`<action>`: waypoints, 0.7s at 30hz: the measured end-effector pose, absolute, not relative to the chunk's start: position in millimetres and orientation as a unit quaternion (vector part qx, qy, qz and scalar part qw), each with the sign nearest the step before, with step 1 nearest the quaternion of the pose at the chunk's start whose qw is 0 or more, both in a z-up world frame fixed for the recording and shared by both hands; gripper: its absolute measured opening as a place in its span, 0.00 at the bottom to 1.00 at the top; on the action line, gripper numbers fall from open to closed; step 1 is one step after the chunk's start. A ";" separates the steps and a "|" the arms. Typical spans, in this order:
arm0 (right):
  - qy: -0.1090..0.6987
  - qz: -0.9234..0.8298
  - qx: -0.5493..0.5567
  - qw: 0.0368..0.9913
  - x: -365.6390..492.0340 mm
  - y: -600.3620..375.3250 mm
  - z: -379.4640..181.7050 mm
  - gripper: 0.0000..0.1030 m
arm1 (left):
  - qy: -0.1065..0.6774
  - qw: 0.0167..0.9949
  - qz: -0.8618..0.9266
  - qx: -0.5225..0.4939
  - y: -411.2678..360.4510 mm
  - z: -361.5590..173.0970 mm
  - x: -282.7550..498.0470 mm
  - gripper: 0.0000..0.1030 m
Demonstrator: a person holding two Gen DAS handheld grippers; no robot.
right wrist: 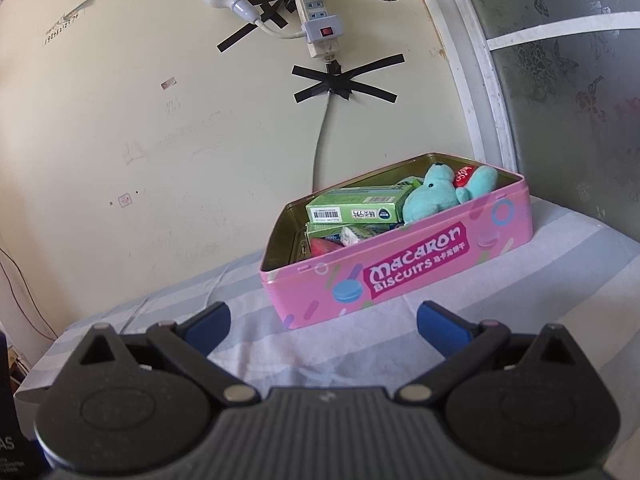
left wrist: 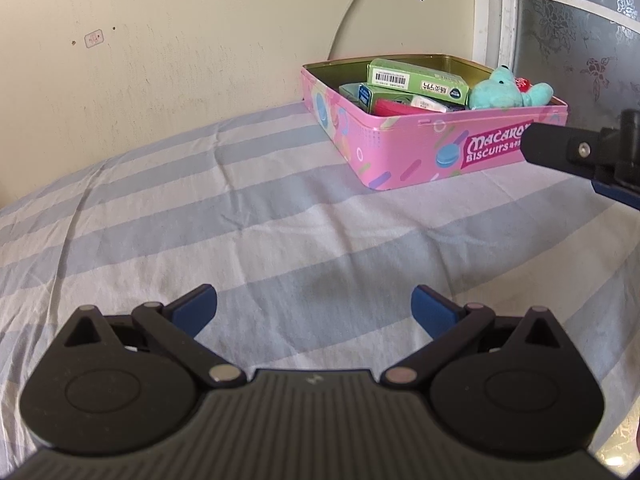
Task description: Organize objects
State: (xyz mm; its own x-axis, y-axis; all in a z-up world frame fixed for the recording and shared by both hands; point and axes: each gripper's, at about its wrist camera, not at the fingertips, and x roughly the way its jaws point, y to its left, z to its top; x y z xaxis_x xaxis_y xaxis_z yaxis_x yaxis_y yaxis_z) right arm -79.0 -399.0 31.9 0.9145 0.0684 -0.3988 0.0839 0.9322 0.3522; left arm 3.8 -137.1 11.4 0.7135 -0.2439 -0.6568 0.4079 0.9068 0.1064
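Note:
A pink biscuit tin [left wrist: 416, 152] [right wrist: 400, 276] stands open on the striped bedsheet by the wall. Inside lie a green carton [left wrist: 416, 80] [right wrist: 352, 208], a teal plush bear [left wrist: 500, 90] [right wrist: 436, 196], a red item [left wrist: 394, 107] [right wrist: 324, 246] and other small packs. My left gripper [left wrist: 314, 306] hovers open over bare sheet, well short of the tin, holding nothing. My right gripper [right wrist: 322, 326] is open just in front of the tin's long side, empty. Part of the right gripper [left wrist: 580, 152] shows at the right edge of the left wrist view, next to the tin.
The striped sheet [left wrist: 240, 220] [right wrist: 520, 304] covers the bed. A cream wall stands behind, with a taped cable [right wrist: 320, 140] and a power strip [right wrist: 318, 20]. A frosted window [right wrist: 560, 120] stands at right. A dark box [right wrist: 8, 432] sits beyond the bed's left edge.

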 end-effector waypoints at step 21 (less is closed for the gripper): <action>0.218 -0.001 0.183 0.959 -74.4 -397.7 26.5 1.00 | 0.364 0.907 -0.181 0.113 -136.4 3.0 10.6 1.00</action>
